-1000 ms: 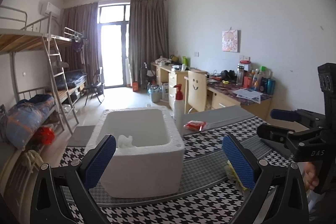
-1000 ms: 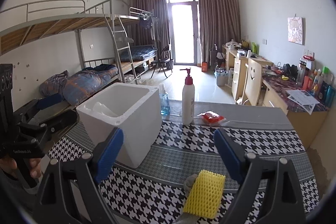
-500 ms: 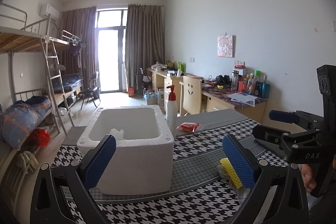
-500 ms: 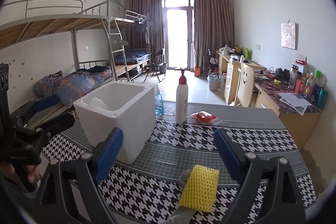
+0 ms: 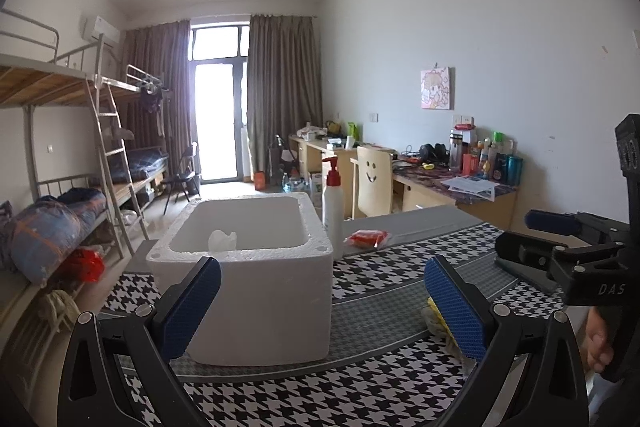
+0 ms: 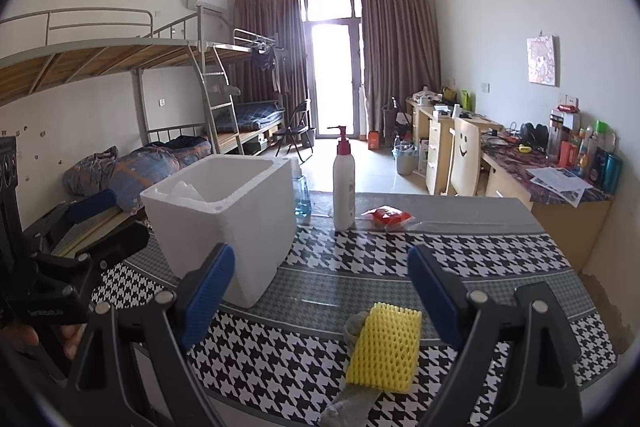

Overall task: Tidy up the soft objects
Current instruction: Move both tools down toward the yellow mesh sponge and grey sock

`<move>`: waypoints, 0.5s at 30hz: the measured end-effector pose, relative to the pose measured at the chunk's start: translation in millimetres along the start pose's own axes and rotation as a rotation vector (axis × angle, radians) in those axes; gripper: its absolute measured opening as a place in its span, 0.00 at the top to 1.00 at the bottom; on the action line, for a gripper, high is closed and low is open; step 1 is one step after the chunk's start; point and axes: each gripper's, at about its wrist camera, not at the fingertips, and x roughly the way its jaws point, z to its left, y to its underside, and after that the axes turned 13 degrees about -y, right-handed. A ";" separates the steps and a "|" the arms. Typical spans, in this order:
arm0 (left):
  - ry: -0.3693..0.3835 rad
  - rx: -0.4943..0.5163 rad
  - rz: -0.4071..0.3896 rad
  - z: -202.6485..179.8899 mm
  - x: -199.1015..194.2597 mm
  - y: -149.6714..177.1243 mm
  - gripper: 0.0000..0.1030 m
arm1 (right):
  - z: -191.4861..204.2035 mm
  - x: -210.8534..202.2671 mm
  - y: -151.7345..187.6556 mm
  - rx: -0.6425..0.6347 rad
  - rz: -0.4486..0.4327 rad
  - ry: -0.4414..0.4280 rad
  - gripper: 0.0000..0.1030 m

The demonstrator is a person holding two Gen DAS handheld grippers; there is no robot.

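Right wrist view: my right gripper (image 6: 320, 291) gapes wide, empty, over the yellow sponge (image 6: 386, 345); my left gripper (image 5: 322, 301) is likewise open.

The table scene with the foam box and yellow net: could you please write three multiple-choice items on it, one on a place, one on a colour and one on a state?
1. Where does the yellow net lie?
A. inside the foam box
B. on the table, in front of the right gripper
C. on the chair

2. What colour is the pump bottle's top?
A. red
B. green
C. black

3. How does the right gripper stand?
A. shut on the net
B. shut on the bottle
C. open, holding nothing

Answers:
1 B, it rests on the checked table, outside the foam box.
2 A, the pump bottle carries a red pump.
3 C, the right gripper has its jaws wide apart and no pad touches the net.
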 end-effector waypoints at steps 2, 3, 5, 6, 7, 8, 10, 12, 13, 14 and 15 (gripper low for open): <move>0.003 -0.009 0.005 -0.6 0.9 2.6 0.01 | 0.1 -2.0 3.0 0.006 -0.010 0.018 0.12; 0.003 -0.015 0.006 -0.8 0.9 3.8 0.01 | 0.2 -3.0 4.8 0.007 -0.011 0.022 0.12; 0.001 -0.019 0.004 -1.8 0.7 5.8 0.01 | 0.3 -4.3 7.6 0.012 -0.017 0.024 0.12; 0.003 -0.013 0.002 -3.1 0.4 6.7 0.01 | 0.0 -4.9 8.9 0.015 -0.018 0.026 0.12; 0.005 -0.008 0.001 -4.3 0.2 7.7 0.01 | -0.3 -5.3 10.1 0.018 -0.019 0.030 0.12; 0.005 -0.005 0.002 -5.4 0.4 8.5 0.01 | -0.5 -5.7 11.4 0.020 -0.021 0.036 0.12; 0.009 -0.006 0.013 -6.3 1.8 10.0 0.01 | -0.7 -5.2 13.4 0.021 -0.019 0.044 0.12; 0.005 -0.016 0.018 -5.4 2.6 12.0 0.01 | -1.5 -4.7 16.2 0.024 -0.017 0.050 0.12; 0.000 -0.020 0.017 -4.9 2.2 13.5 0.01 | -1.4 -4.4 17.5 0.024 -0.015 0.053 0.12; -0.003 -0.020 0.020 -5.5 3.0 15.0 0.01 | -1.6 -4.0 18.7 0.026 -0.014 0.053 0.12; 0.003 -0.024 0.027 -6.2 4.2 16.8 0.01 | -2.1 -3.7 19.3 0.030 -0.013 0.053 0.12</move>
